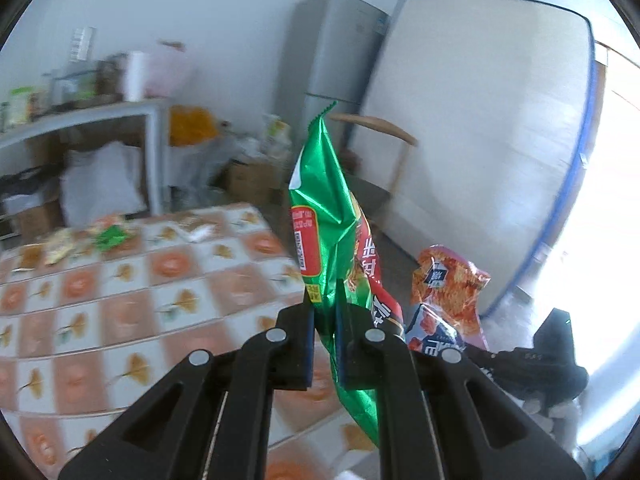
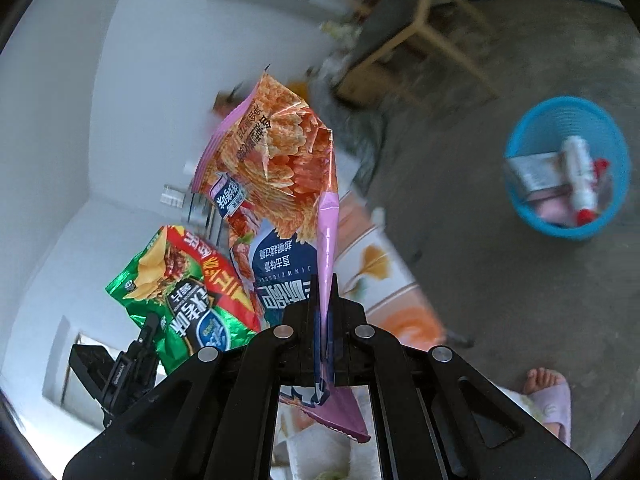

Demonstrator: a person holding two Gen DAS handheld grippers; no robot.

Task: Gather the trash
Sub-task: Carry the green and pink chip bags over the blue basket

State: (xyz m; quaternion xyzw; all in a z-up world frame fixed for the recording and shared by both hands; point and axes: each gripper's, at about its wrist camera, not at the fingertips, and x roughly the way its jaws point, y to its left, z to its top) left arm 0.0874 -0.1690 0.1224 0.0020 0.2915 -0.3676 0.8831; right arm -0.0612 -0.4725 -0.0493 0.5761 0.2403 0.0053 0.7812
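Observation:
My left gripper [image 1: 324,308] is shut on a green snack bag [image 1: 332,216] and holds it upright above the table's right edge. The same green bag shows in the right wrist view [image 2: 188,296]. My right gripper [image 2: 325,292] is shut on an orange and pink snack bag [image 2: 280,168], held in the air; that bag also shows in the left wrist view [image 1: 448,292]. A blue waste basket [image 2: 524,208] stands on the floor at the right, holding a bottle and some packaging. More wrappers [image 1: 80,240] lie at the table's far left.
The table has a tiled orange and white cloth [image 1: 140,300]. A wooden chair [image 1: 380,152], a fridge [image 1: 320,60] and a leaning mattress [image 1: 480,120] stand behind. A cluttered shelf [image 1: 80,116] is at the left. A person's slippered foot [image 2: 548,400] is on the grey floor.

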